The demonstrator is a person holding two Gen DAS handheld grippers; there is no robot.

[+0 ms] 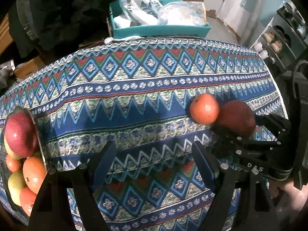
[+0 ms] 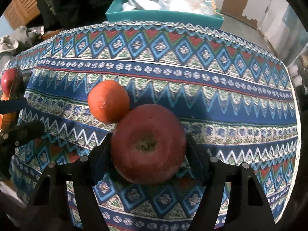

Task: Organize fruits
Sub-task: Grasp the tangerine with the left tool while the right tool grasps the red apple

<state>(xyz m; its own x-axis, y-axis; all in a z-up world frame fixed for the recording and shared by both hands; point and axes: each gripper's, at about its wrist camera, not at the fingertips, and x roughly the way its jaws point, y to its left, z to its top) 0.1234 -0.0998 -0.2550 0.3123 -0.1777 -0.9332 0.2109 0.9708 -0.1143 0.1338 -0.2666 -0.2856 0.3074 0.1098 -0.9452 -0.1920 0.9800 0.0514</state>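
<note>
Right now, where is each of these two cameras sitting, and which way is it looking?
Left wrist view: on the left claw, aimed down at the patterned blue tablecloth; its open fingers, a bowl of fruit and the right claw show.
Right wrist view: on the right claw, looking down at the dark red apple its fingers clasp.
Both share the apple, the small orange tangerine and the teal box.

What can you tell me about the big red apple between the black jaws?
The big dark red apple looks round, smooth and slightly dull, with its brownish stem dimple facing the camera. It sits on the patterned blue tablecloth, between the jaws of the right gripper, which press on both of its sides. The smaller round orange fruit lies right against its far left side.
</note>
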